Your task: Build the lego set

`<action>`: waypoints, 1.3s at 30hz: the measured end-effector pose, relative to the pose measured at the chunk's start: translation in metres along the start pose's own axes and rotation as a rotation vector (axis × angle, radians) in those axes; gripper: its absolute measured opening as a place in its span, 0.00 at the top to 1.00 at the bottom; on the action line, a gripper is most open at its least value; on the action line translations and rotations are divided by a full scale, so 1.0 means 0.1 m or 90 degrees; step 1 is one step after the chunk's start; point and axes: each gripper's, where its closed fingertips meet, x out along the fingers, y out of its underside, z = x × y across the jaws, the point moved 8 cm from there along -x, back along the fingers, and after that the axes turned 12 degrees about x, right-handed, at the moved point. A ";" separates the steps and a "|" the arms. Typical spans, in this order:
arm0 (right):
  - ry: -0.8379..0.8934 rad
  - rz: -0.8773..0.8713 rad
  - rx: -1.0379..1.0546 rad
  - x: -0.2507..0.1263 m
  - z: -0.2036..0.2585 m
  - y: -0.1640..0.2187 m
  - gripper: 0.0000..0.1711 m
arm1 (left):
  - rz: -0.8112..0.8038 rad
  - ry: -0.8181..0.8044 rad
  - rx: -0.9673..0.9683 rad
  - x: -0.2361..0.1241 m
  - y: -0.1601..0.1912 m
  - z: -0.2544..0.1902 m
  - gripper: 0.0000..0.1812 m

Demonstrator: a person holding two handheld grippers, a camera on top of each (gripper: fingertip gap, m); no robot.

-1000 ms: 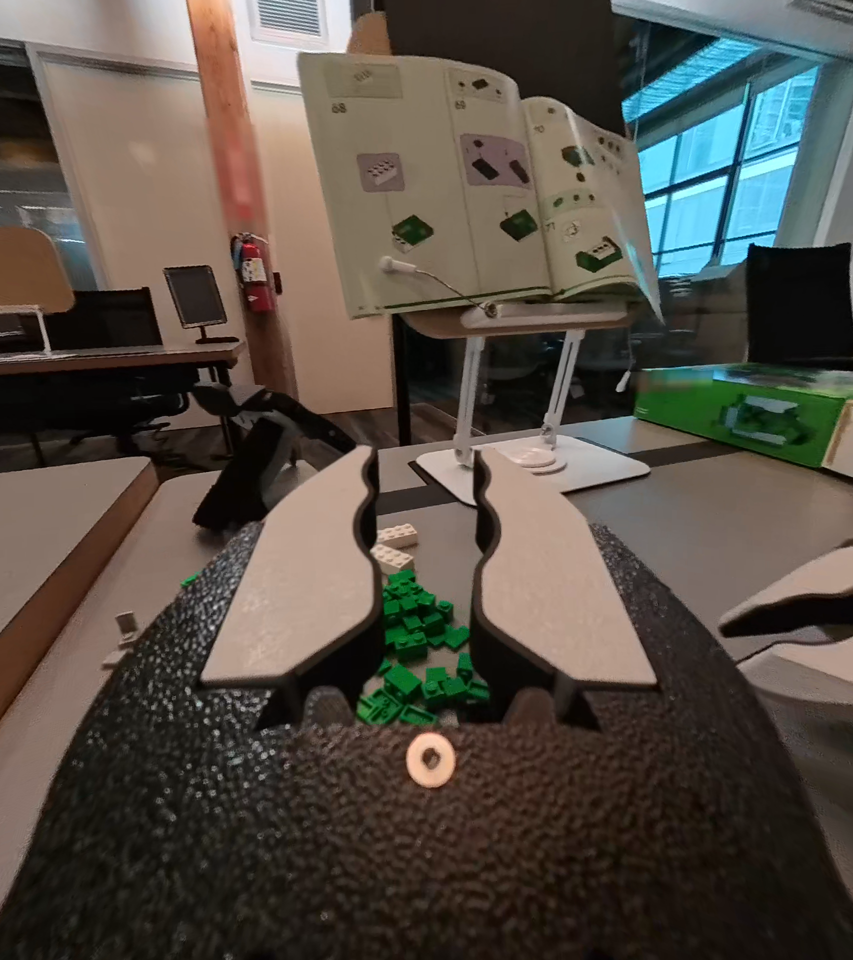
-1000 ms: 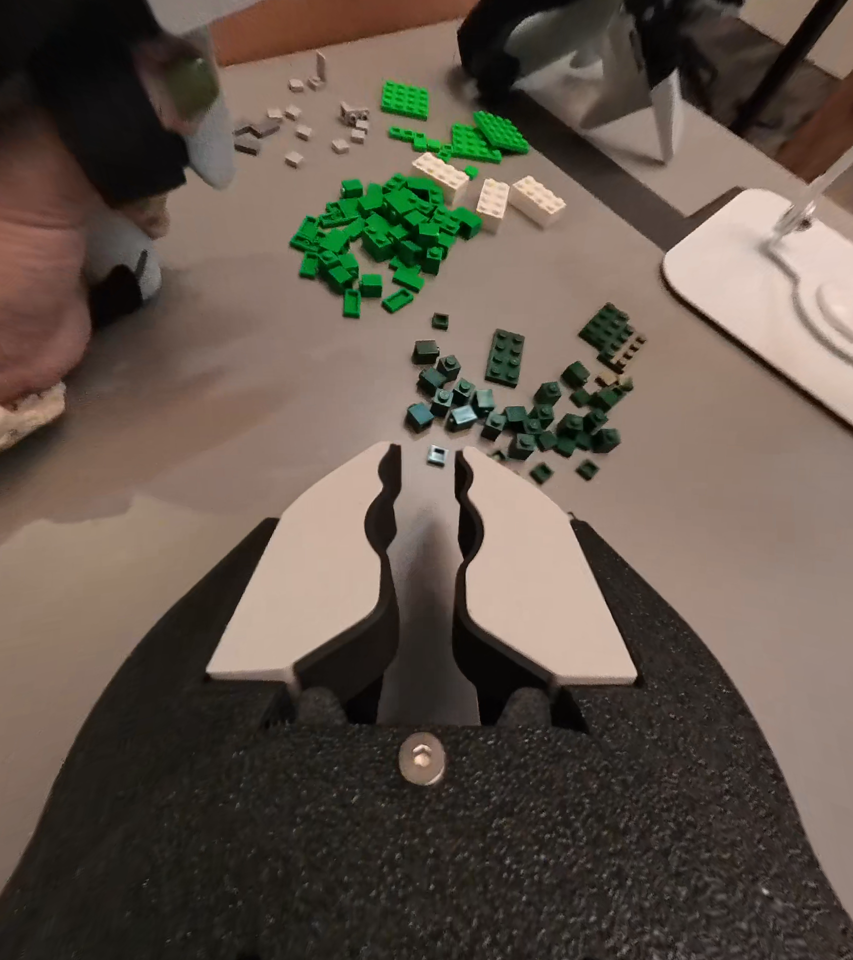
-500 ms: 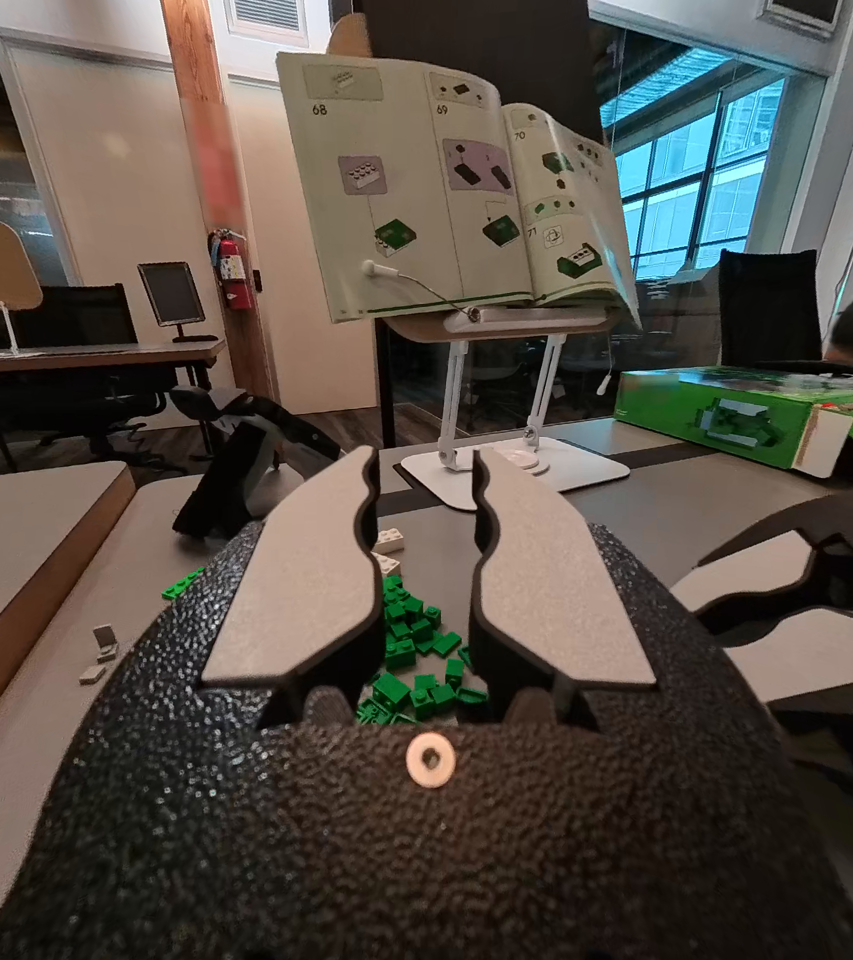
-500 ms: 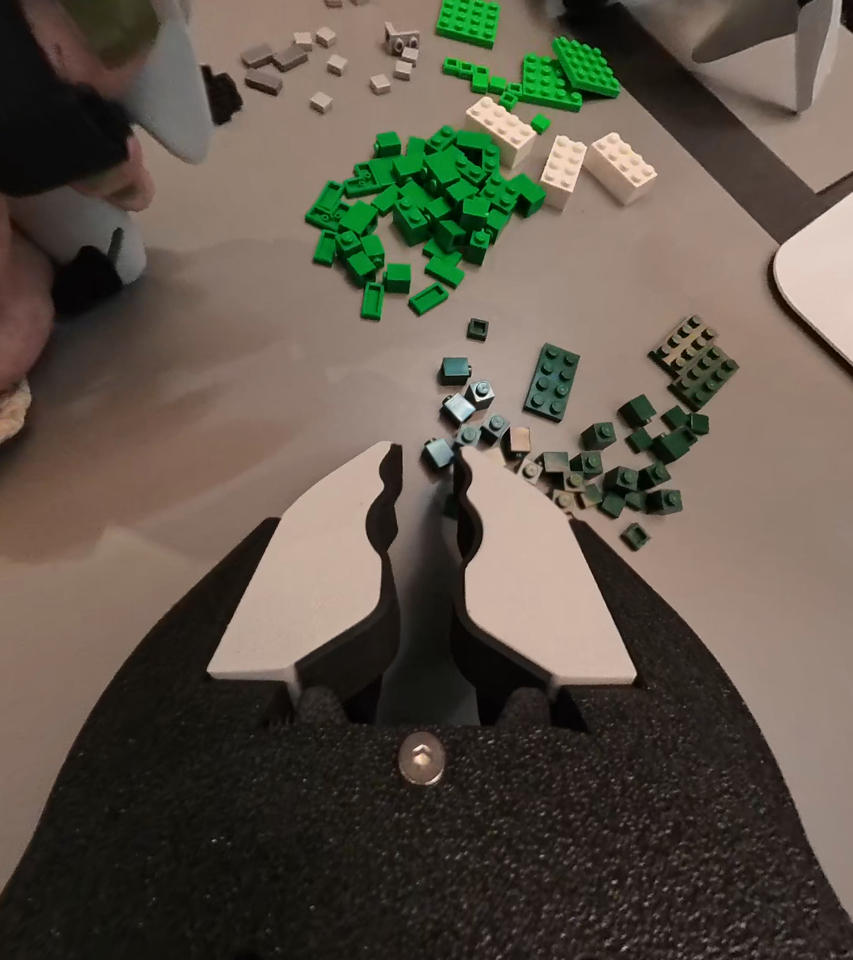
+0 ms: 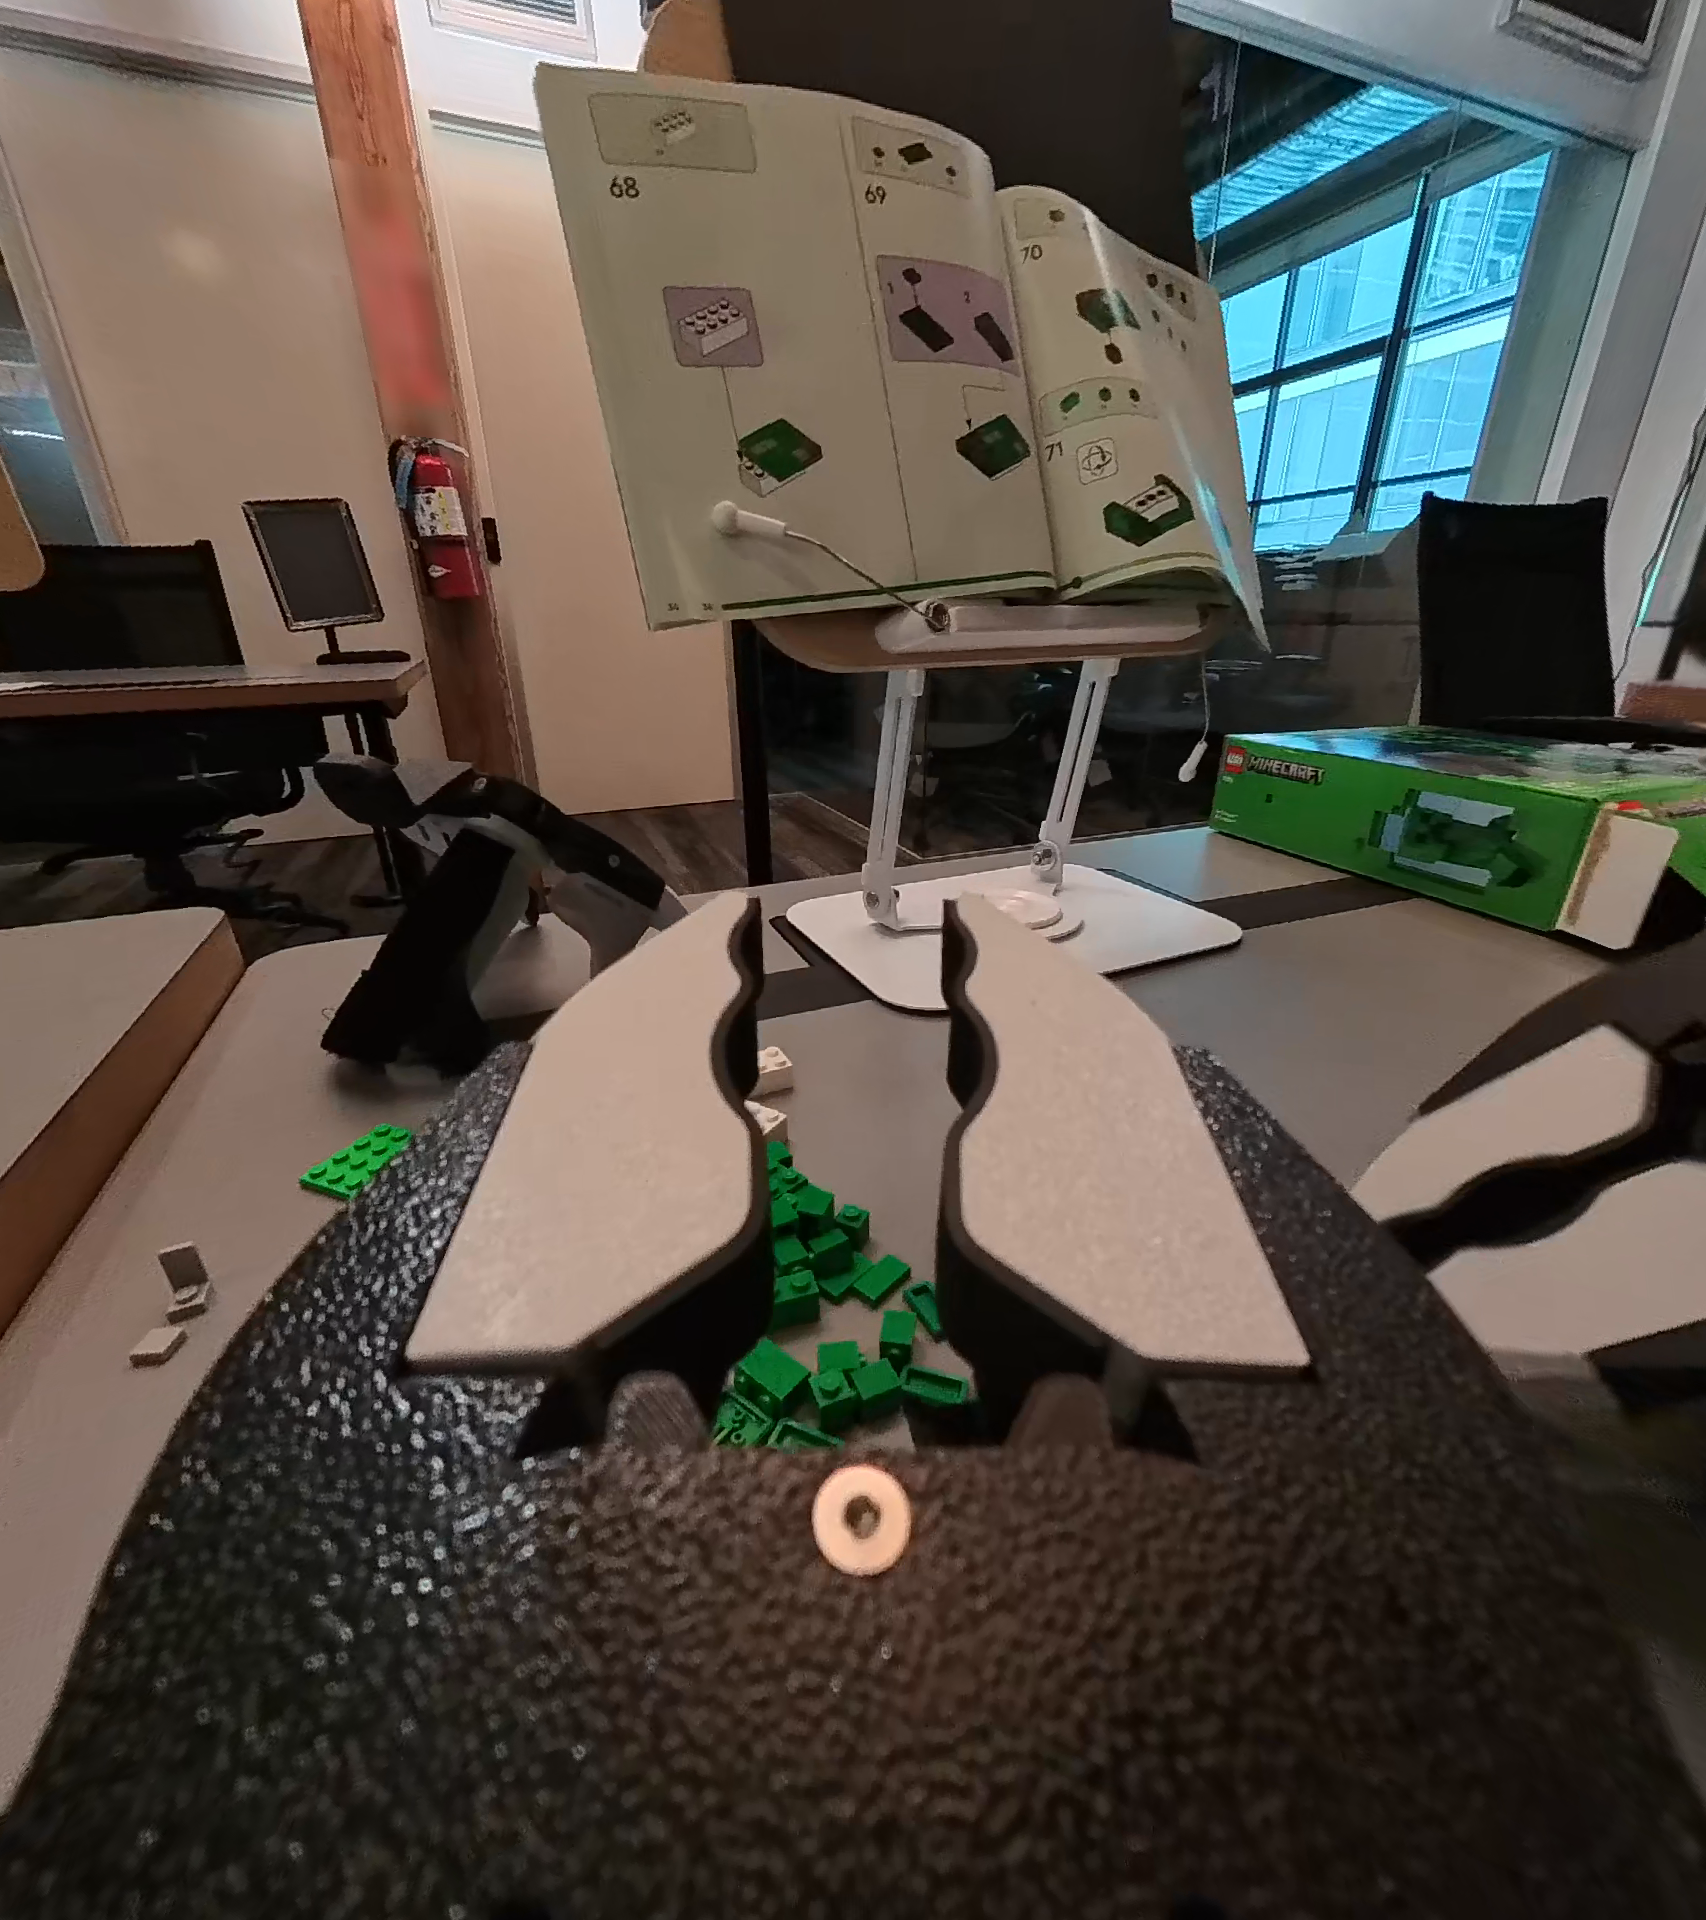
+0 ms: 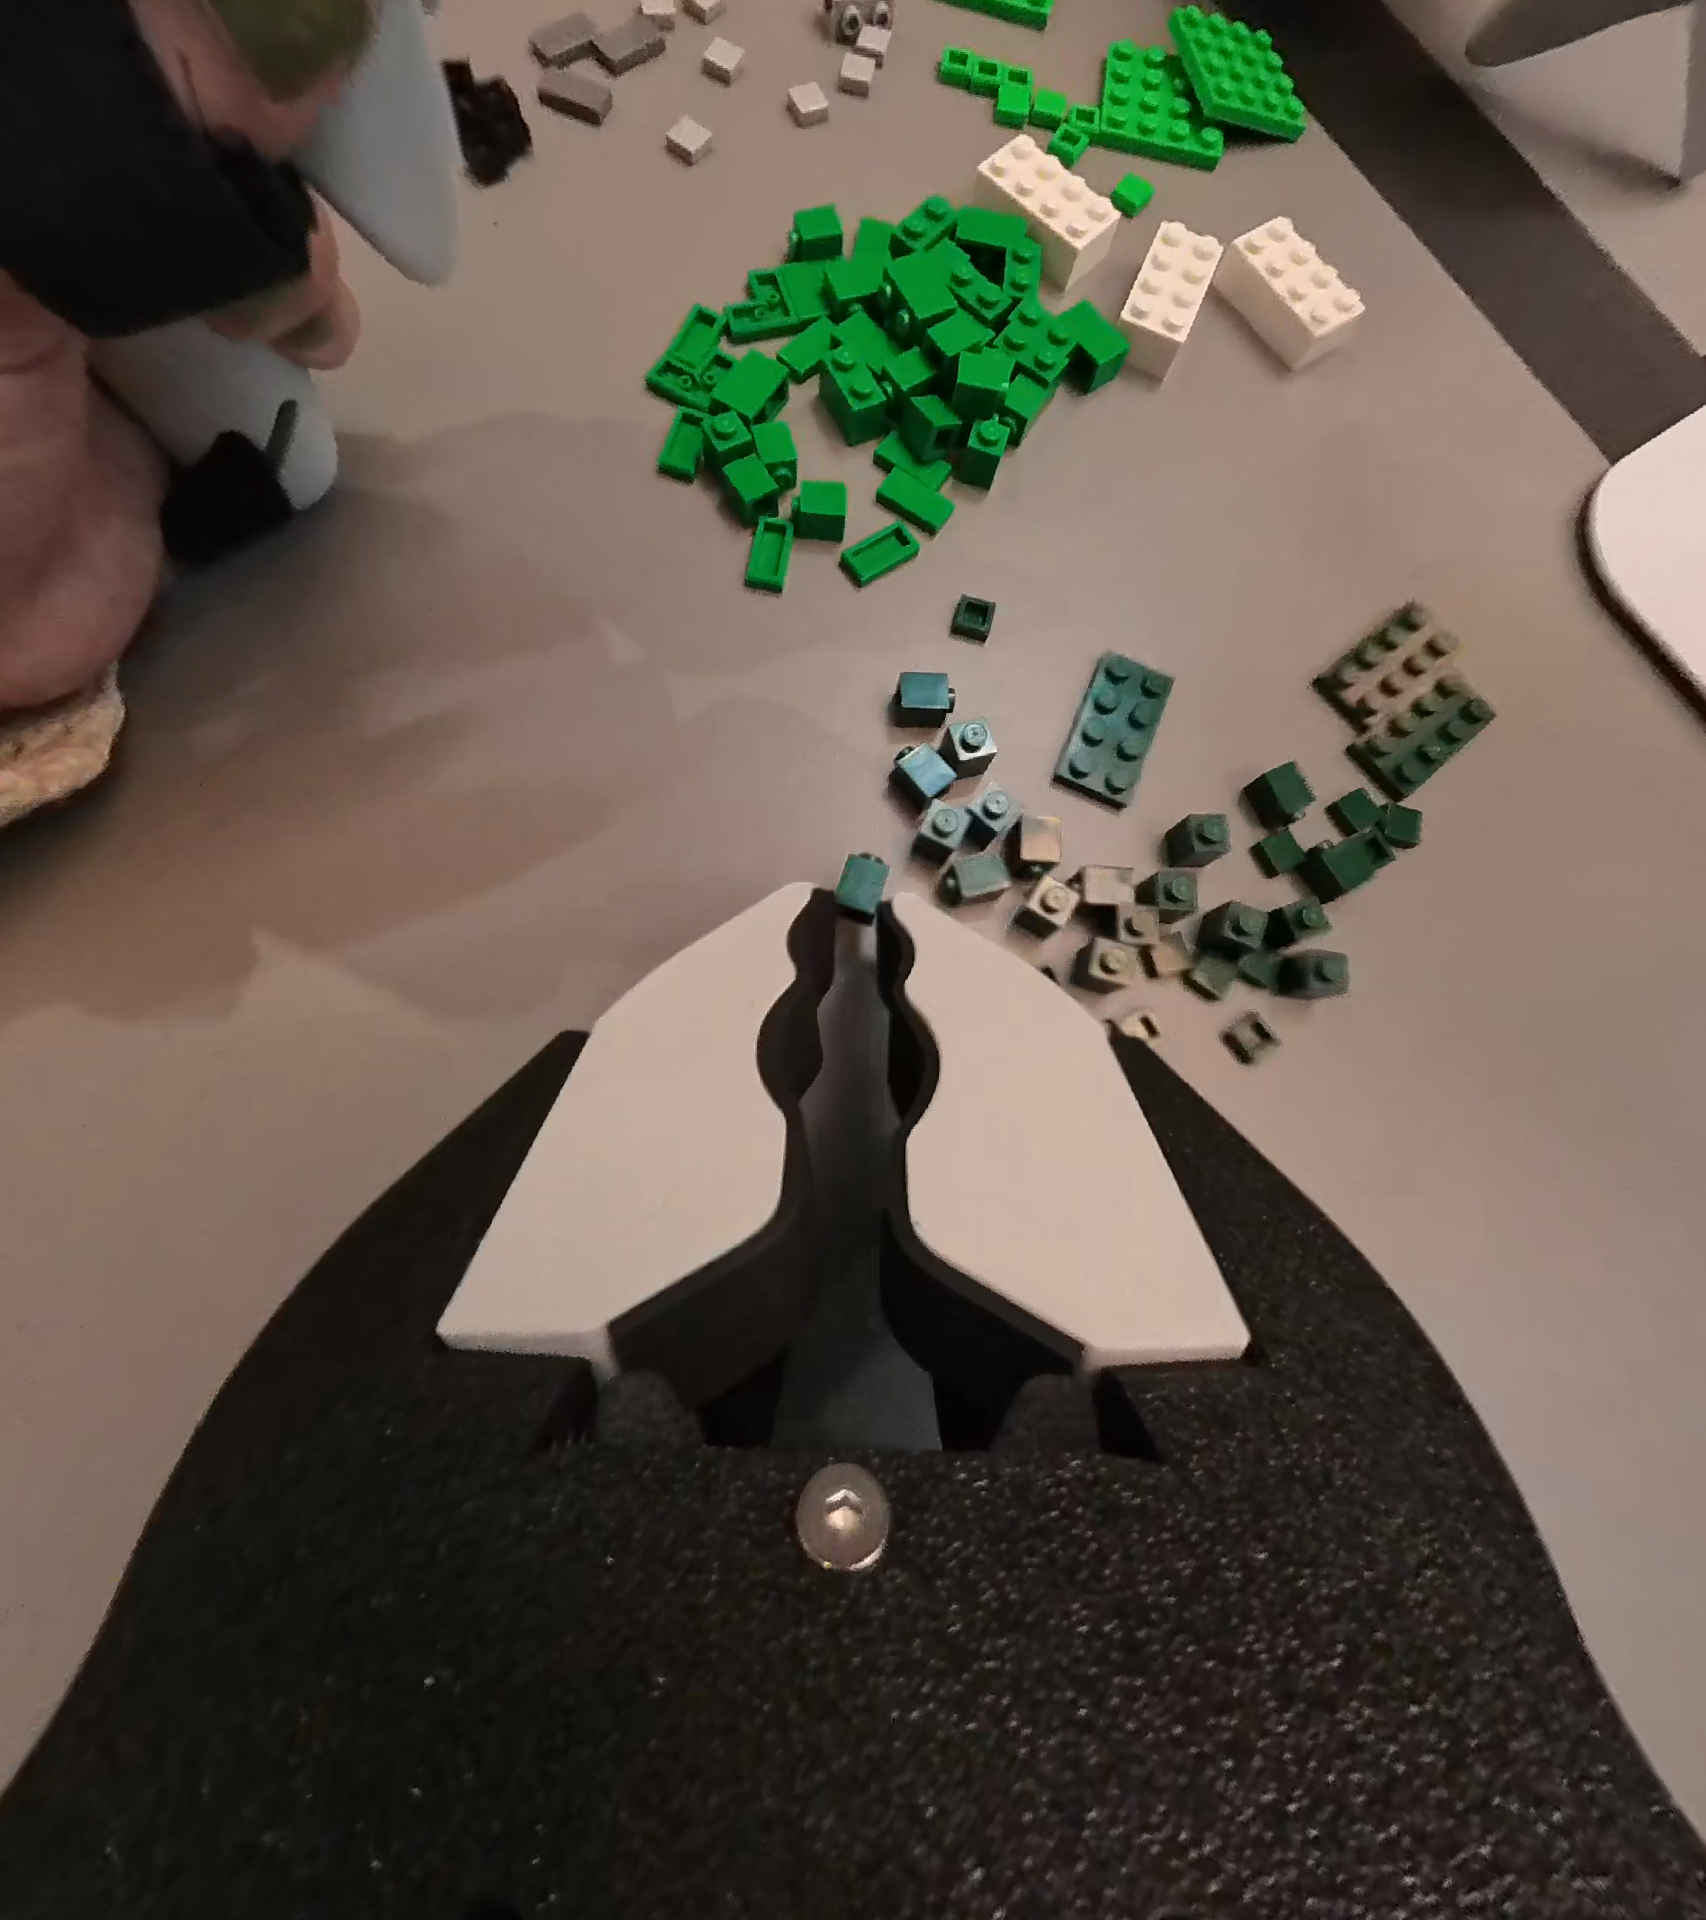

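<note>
Low at the centre of the right wrist view, the right claw (image 6: 854,909) points down at the grey worktop (image 6: 413,779), its tips narrowed onto a small dark green brick (image 6: 861,886) at the near edge of the dark green pile (image 6: 1192,862). Bright green bricks (image 6: 890,353) and three white bricks (image 6: 1171,260) lie toward the top. The left claw (image 5: 849,920) hovers level above the bright green pile, jaws wide and holding nothing, aimed at the instruction booklet (image 5: 828,353) on its white stand (image 5: 1015,935). Printed step numbers show on the pages, and the green box (image 5: 1472,831) at right carries a brand logo
</note>
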 end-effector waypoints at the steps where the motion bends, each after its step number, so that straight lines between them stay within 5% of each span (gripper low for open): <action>1: -0.001 0.004 -0.011 -0.08 -0.02 -0.02 0.96 | 0.000 0.001 -0.004 0.00 0.00 0.00 0.82; 8: -0.019 0.093 0.002 -0.73 -0.57 0.14 0.96 | 0.003 0.009 0.001 0.01 0.00 -0.02 0.82; 16: 0.021 0.231 0.045 -0.89 -0.94 0.62 0.96 | 0.009 0.016 0.000 0.01 0.01 -0.03 0.82; 21: 0.062 0.197 0.014 -0.92 -0.95 0.55 0.90 | 0.012 0.022 -0.004 0.02 0.02 -0.04 0.83; 30: 0.042 -0.064 0.010 -0.50 -0.45 -0.01 0.93 | 0.012 0.022 -0.010 0.02 0.02 -0.02 0.83; 39: 0.080 -0.066 0.053 -0.05 -0.39 0.01 0.91 | 0.013 0.025 -0.008 0.03 0.02 -0.03 0.83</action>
